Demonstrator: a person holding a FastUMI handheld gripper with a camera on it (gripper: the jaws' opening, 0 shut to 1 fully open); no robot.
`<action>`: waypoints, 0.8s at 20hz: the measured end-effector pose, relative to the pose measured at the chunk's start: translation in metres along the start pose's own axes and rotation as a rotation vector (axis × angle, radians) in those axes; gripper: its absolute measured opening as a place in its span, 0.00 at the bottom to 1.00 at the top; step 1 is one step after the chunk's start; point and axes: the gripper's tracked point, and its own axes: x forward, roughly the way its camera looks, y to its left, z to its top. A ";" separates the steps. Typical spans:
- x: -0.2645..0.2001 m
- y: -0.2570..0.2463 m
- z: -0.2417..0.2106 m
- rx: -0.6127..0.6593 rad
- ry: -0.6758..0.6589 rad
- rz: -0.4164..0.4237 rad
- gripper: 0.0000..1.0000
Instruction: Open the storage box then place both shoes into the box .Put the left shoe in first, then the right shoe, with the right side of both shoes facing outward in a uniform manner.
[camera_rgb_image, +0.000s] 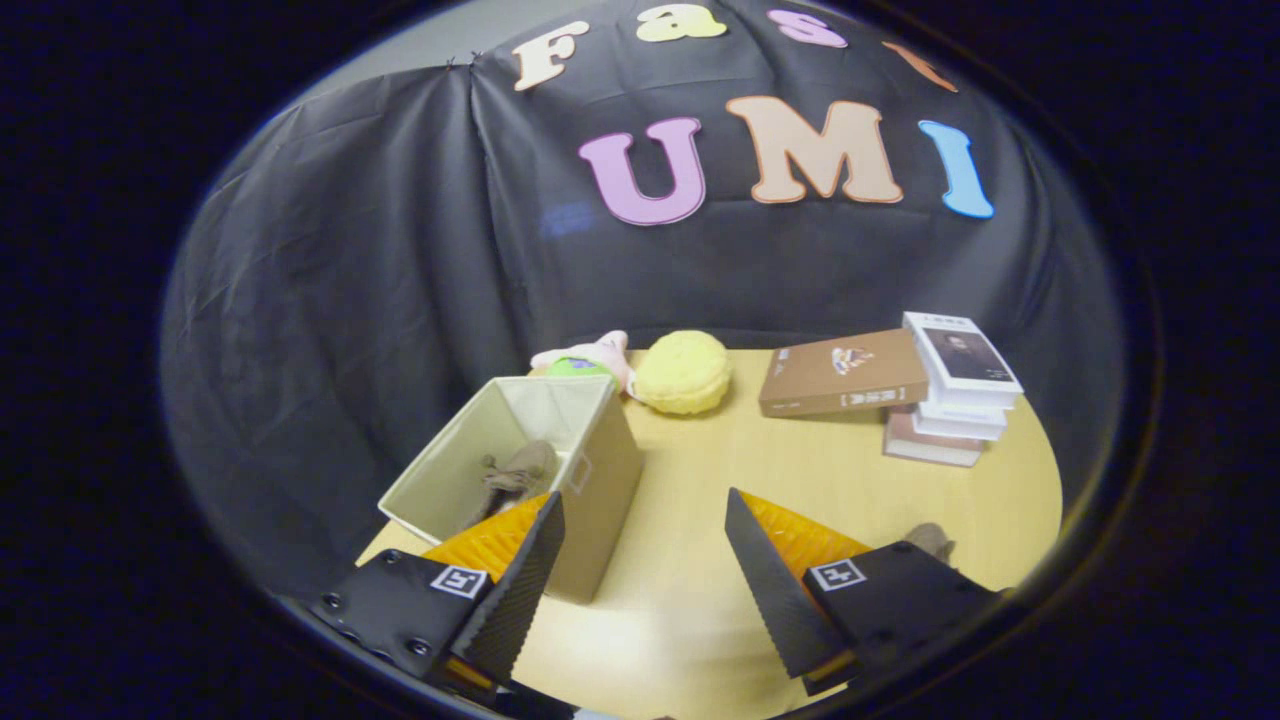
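Note:
An open beige fabric storage box (600, 470) stands on the wooden table (760, 470), just ahead of my left finger. One brown shoe (515, 475) lies inside it. A second brown shoe (932, 540) peeks out behind my right finger, mostly hidden by it. My gripper (640, 515) is open, held above the table, with nothing between its fingers; the box's right wall sits partly in the gap.
Beyond the box lie a pink and green plush toy (590, 360) and a round yellow plush (683, 372). A brown book (842, 372) leans against a stack of books (955, 385) at the far right. Black cloth walls the booth behind the table.

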 end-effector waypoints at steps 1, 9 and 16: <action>-0.004 -0.014 -0.001 -0.003 -0.005 -0.019 1.00; -0.039 -0.119 -0.019 -0.014 -0.001 -0.152 1.00; -0.060 -0.196 -0.051 -0.006 0.056 -0.239 1.00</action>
